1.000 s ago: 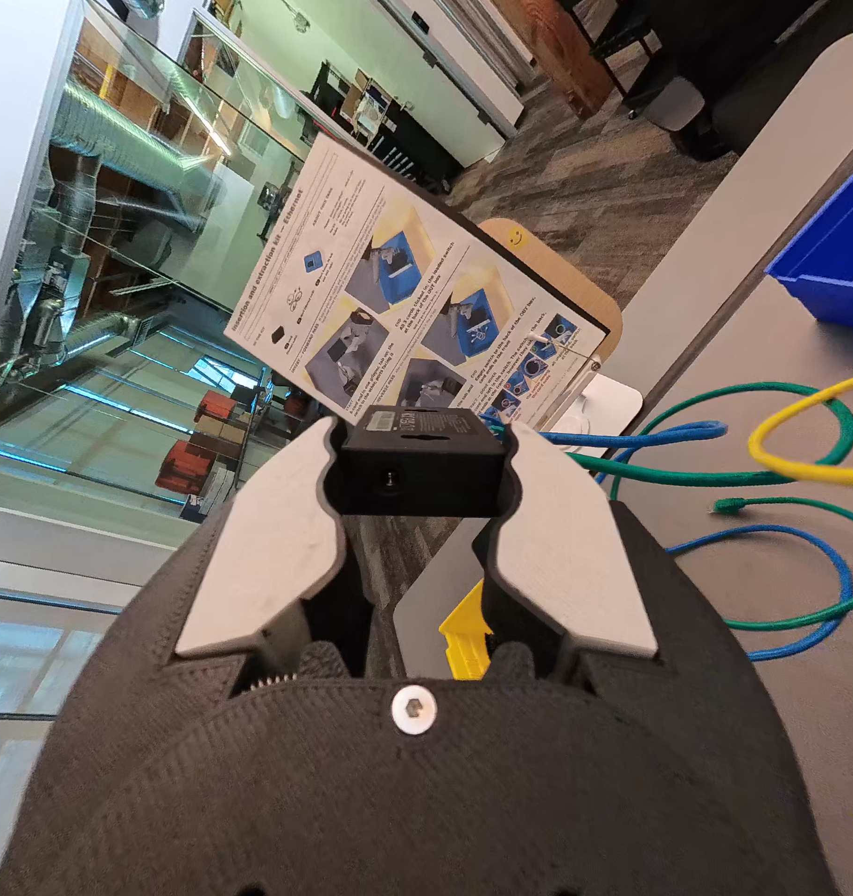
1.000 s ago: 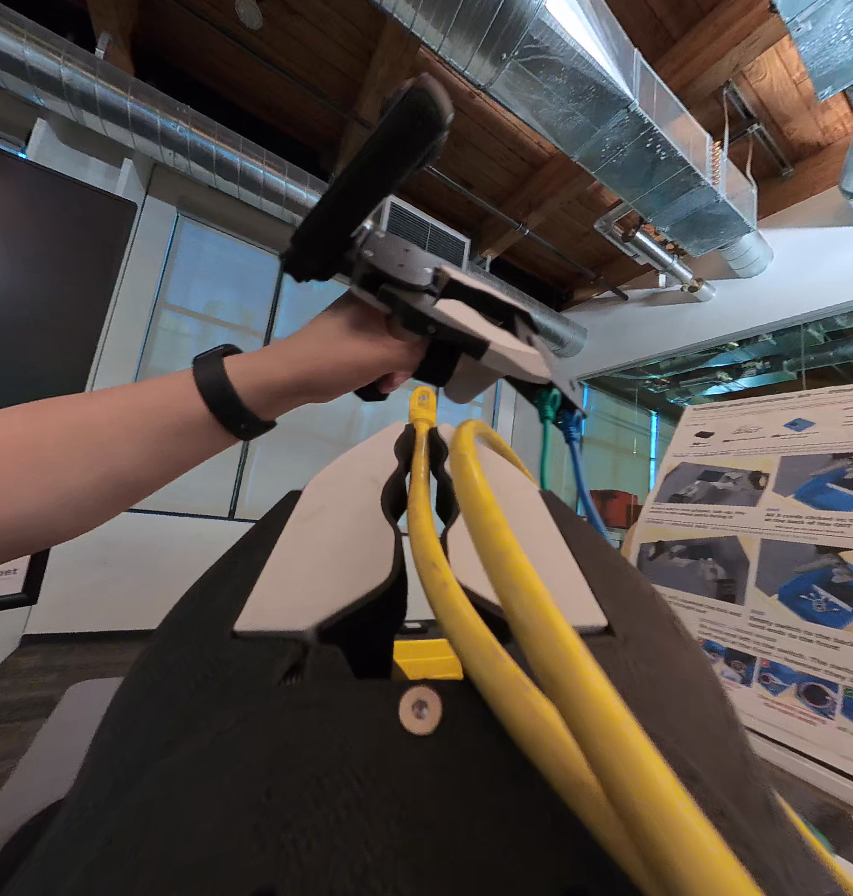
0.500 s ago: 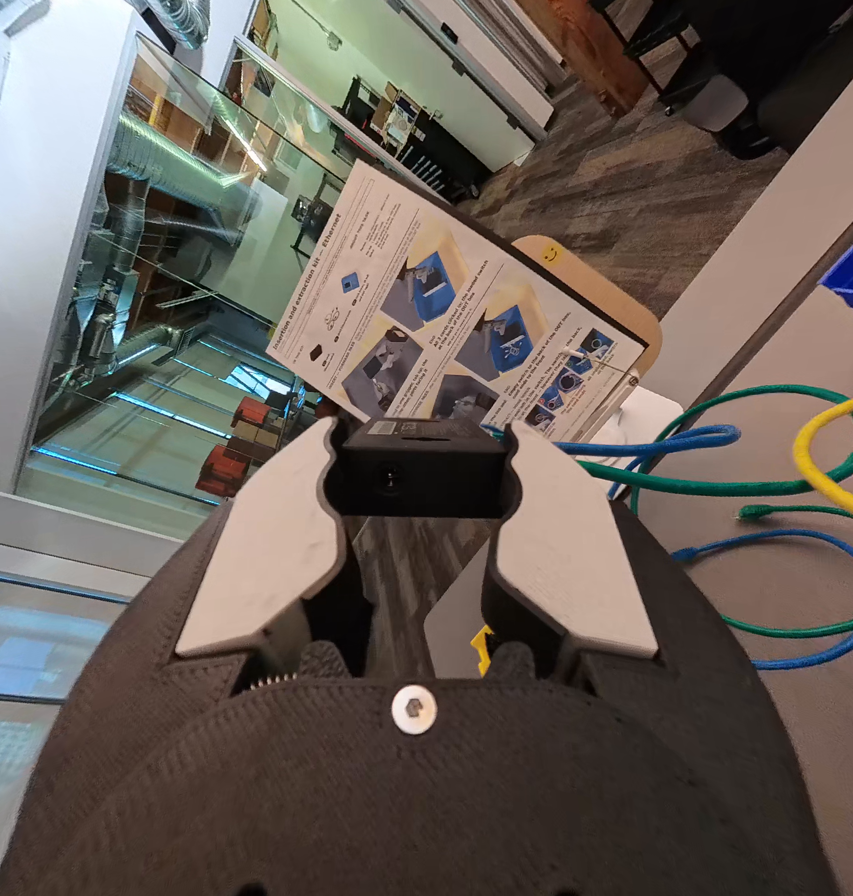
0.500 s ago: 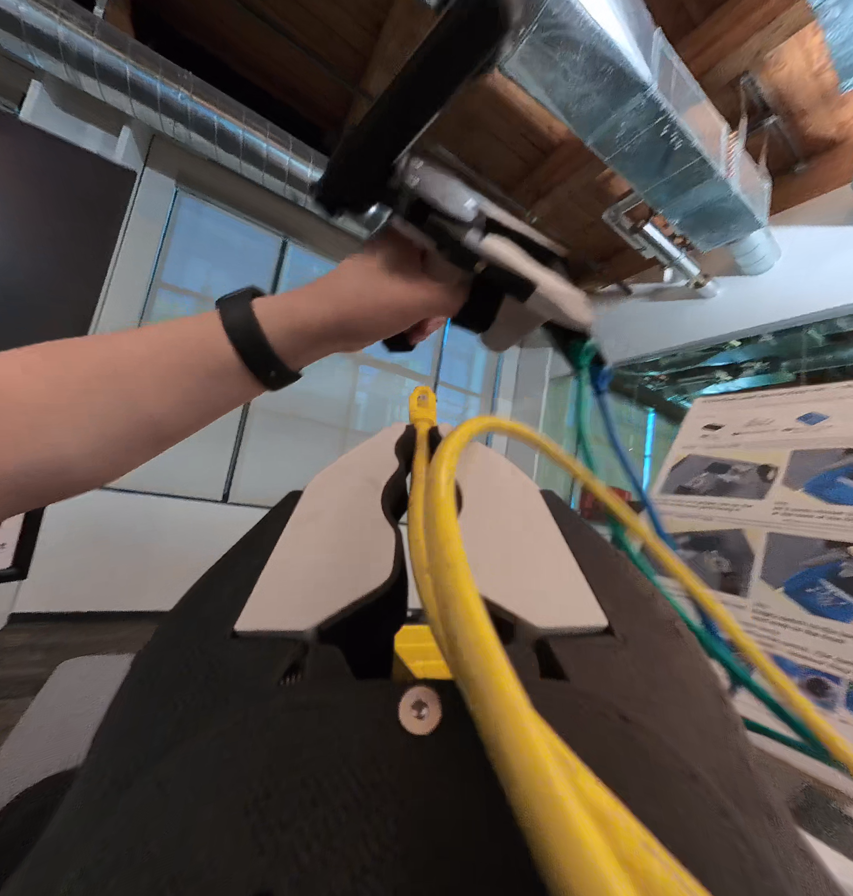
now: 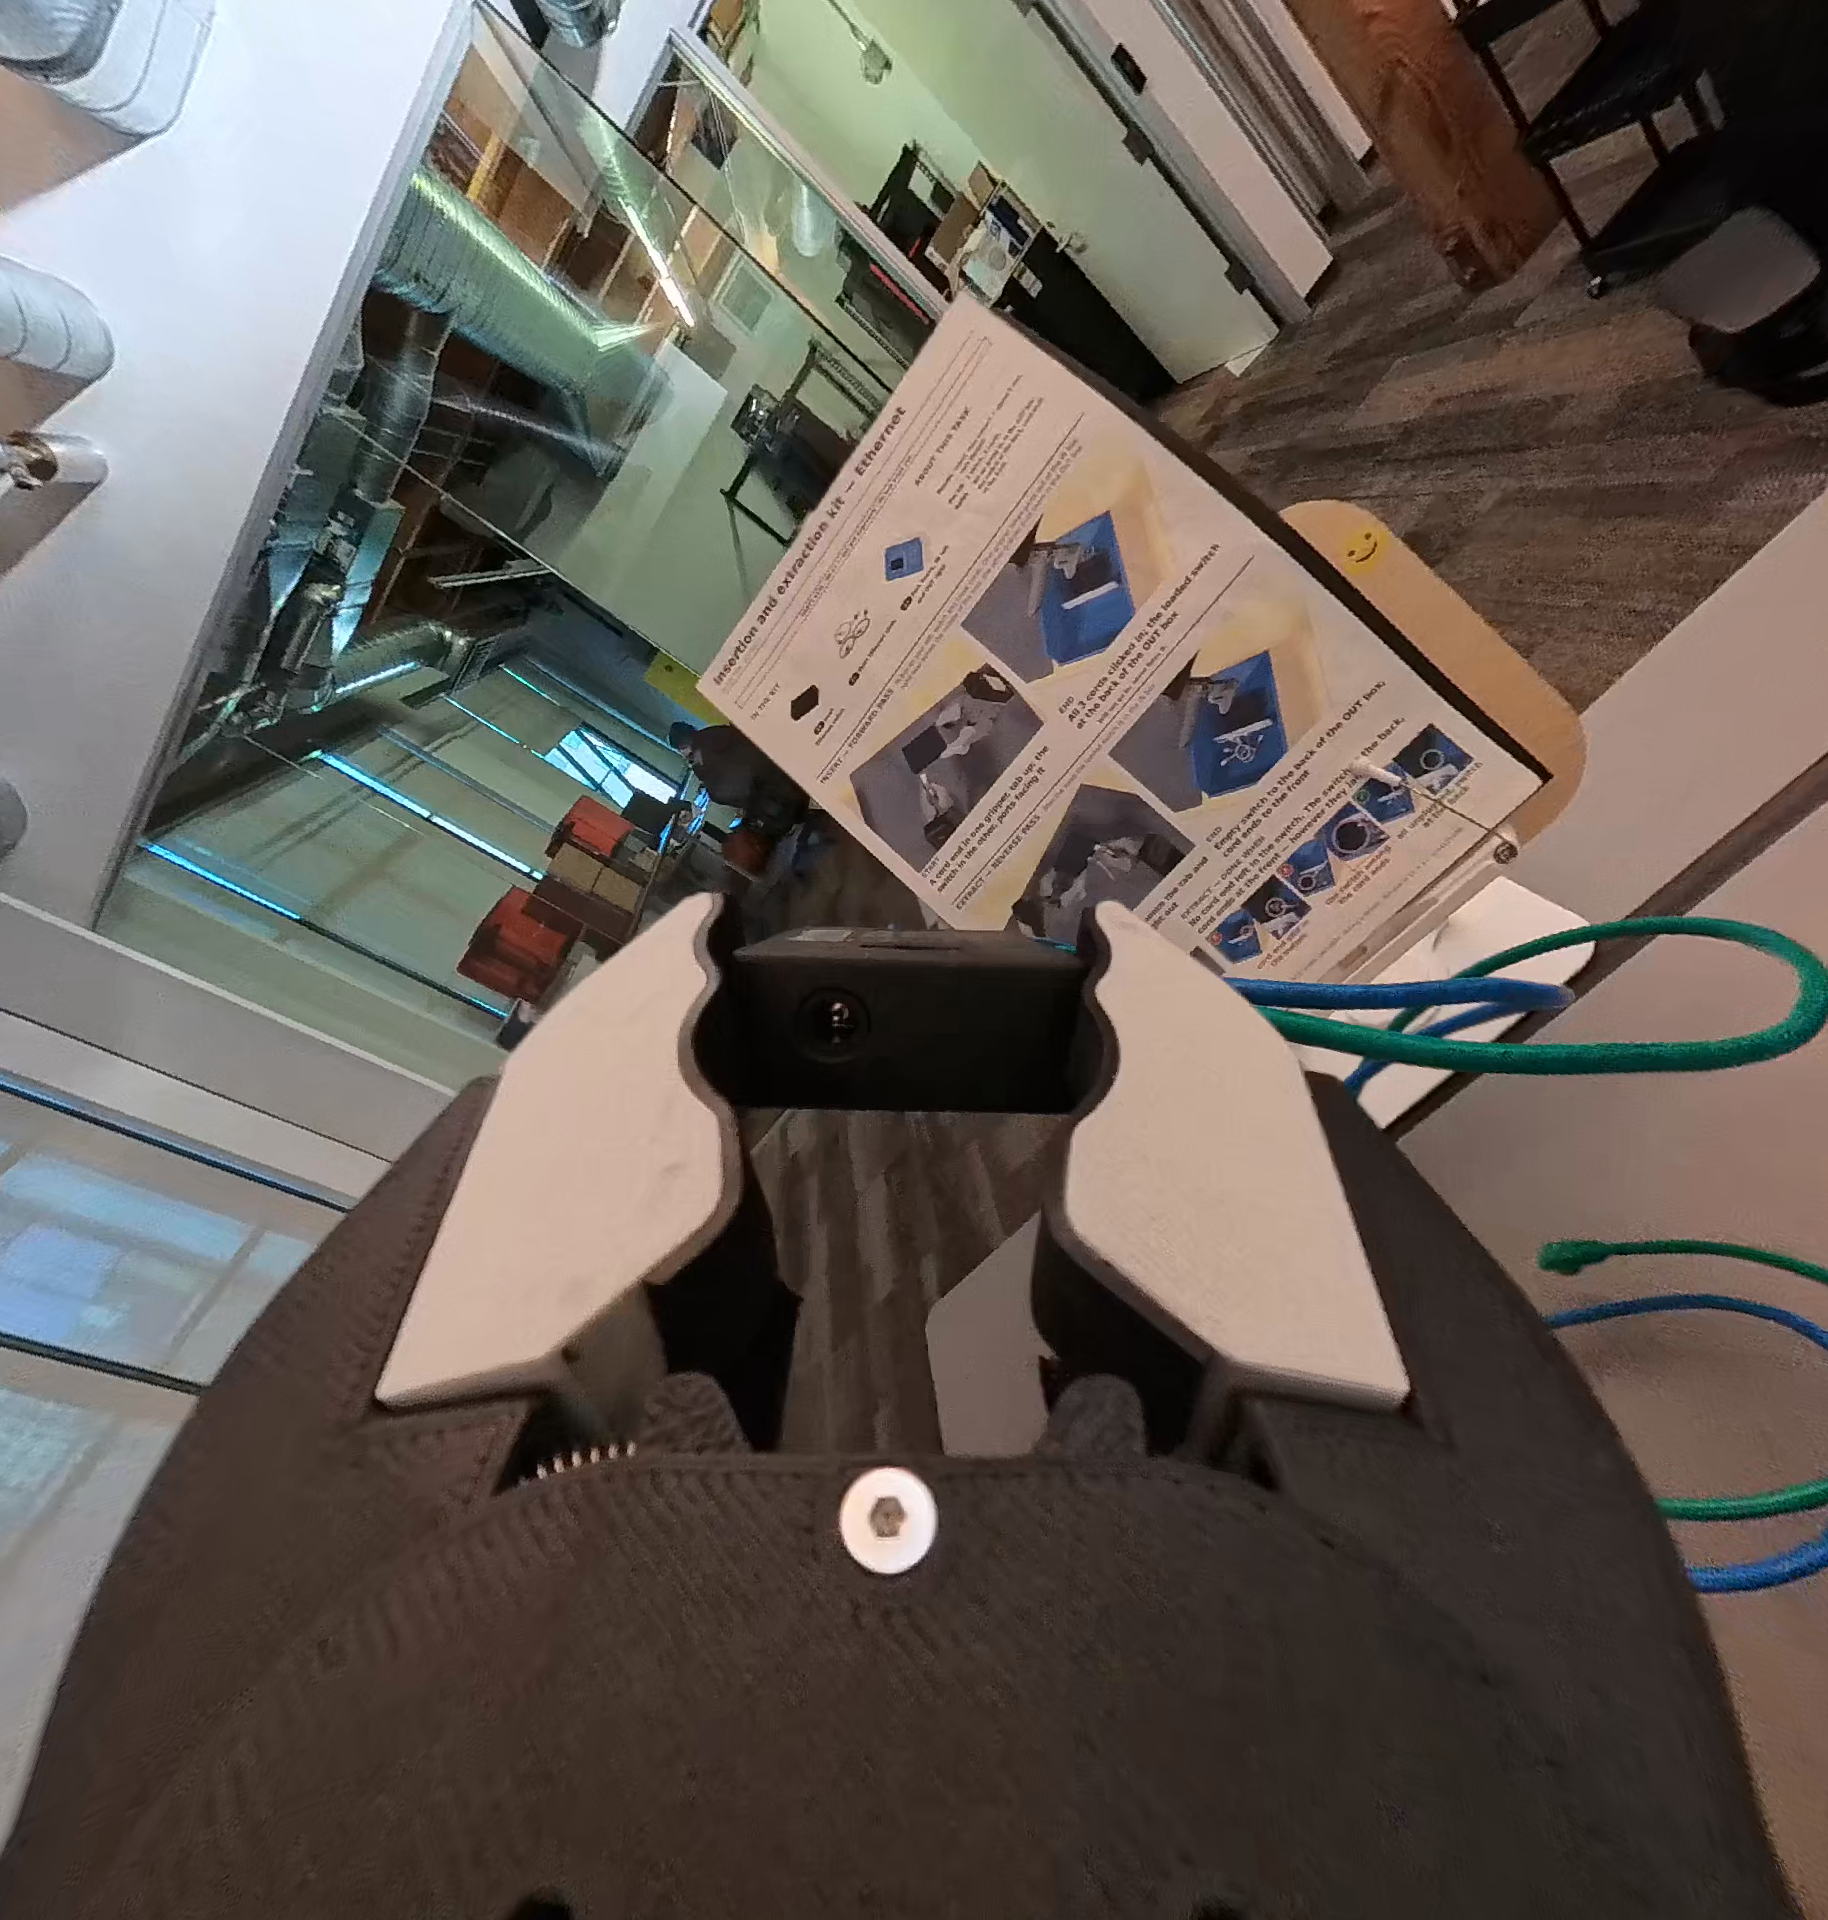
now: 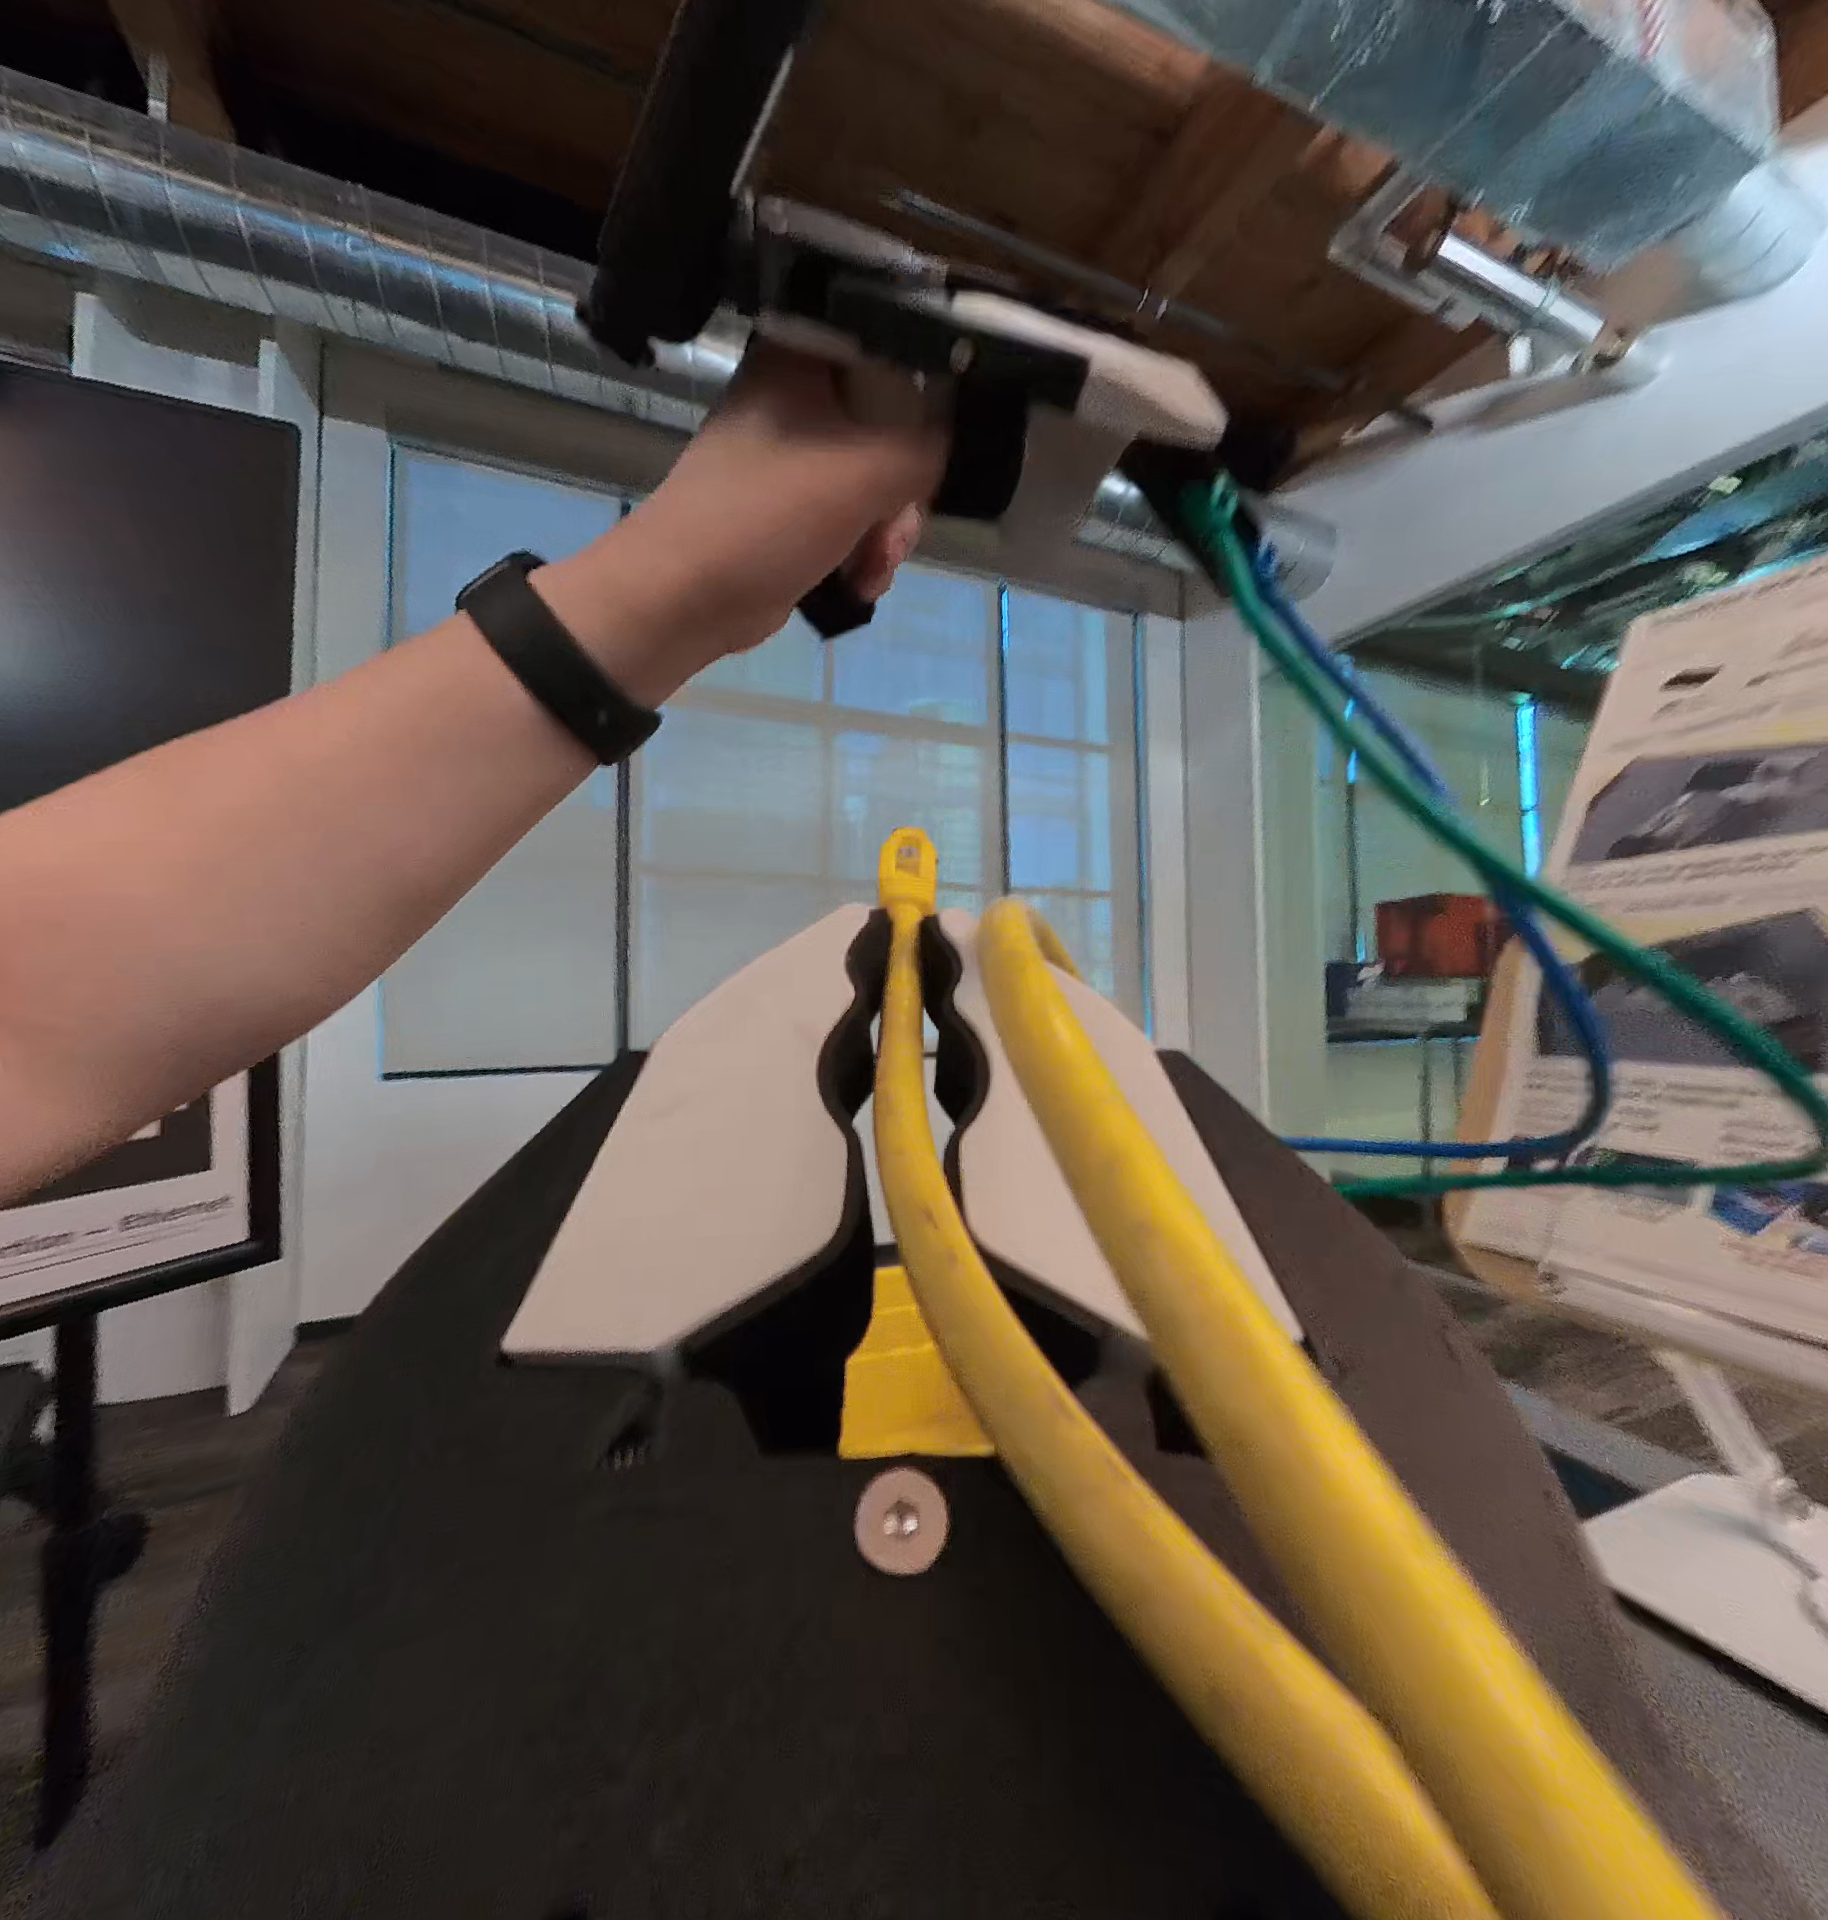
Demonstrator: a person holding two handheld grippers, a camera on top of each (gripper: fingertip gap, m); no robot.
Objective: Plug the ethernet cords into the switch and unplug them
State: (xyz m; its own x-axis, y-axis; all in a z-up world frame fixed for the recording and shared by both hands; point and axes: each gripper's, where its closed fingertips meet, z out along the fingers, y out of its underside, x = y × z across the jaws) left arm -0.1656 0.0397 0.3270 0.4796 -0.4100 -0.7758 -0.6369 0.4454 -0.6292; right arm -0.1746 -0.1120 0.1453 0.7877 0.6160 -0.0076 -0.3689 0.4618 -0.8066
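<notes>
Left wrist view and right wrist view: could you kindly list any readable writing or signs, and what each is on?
Instruction sheet: printed headings and captions; wording not quoted here.
Switch: small top label, too small to read.
Wooden board: yellow smiley sticker, no words.
Framed sign, right wrist view: blurred.

The left wrist view is rolled sideways, looking close along its jaws toward an instruction sheet (image 5: 1107, 717) on the bench (image 5: 1658, 1174). The right wrist view looks upward past its jaws toward windows and ceiling. Both views share that sheet and the green cord (image 6: 1658, 997).
</notes>
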